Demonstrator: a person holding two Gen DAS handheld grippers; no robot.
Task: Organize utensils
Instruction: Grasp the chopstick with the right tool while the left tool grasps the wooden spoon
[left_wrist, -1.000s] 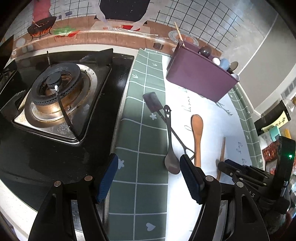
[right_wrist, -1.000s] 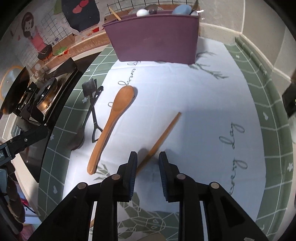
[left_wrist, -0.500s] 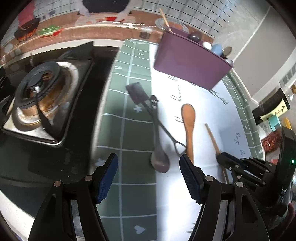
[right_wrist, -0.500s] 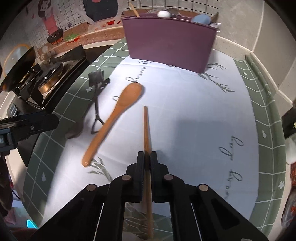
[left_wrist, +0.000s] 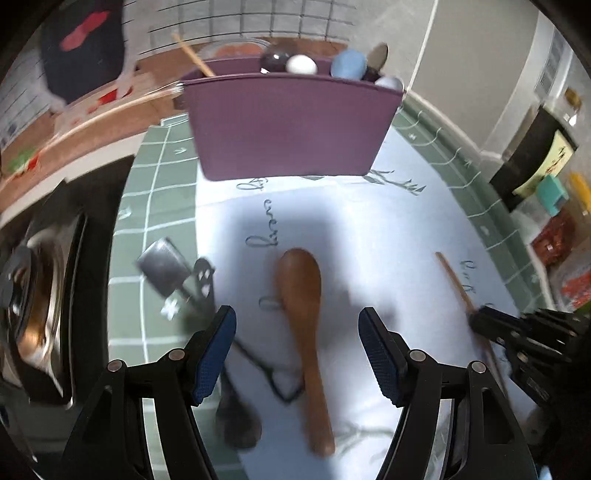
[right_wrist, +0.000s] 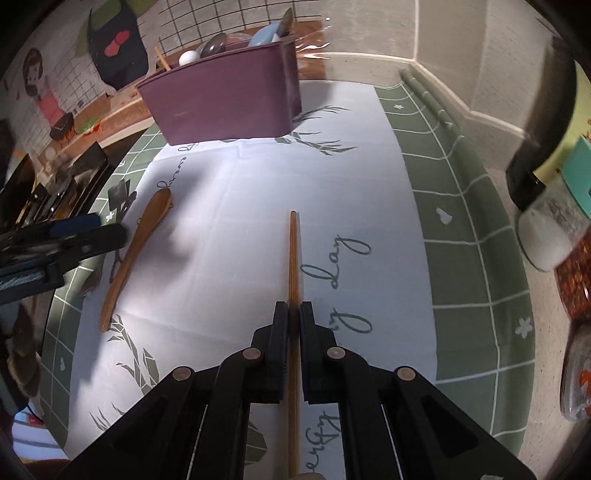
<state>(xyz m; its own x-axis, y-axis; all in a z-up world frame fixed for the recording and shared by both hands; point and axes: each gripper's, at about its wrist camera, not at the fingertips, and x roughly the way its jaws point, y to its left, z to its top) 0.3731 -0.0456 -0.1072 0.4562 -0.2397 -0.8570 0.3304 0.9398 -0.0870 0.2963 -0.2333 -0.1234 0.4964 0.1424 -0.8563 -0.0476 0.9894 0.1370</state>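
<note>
My right gripper (right_wrist: 290, 314) is shut on a wooden chopstick (right_wrist: 293, 254) that points toward the purple utensil holder (right_wrist: 225, 103). My left gripper (left_wrist: 297, 339) is open above a wooden spoon (left_wrist: 304, 325) lying on the white cloth; its jaws straddle the handle without touching. A black slotted spatula (left_wrist: 164, 267) and a dark spoon (left_wrist: 236, 421) lie crossed to the left of it. The purple holder (left_wrist: 288, 125) stands at the back with several utensils in it. The right gripper with the chopstick also shows in the left wrist view (left_wrist: 476, 321).
A gas stove (left_wrist: 33, 295) is at the left edge. A white printed cloth (right_wrist: 240, 206) covers a green grid mat (right_wrist: 465, 236). Jars and packets (right_wrist: 550, 229) stand at the right. A tiled wall is behind the holder.
My left gripper has swung right from the stove side to over the wooden spoon. My right gripper has shut on the chopstick and lifted it, pointing it at the holder.
</note>
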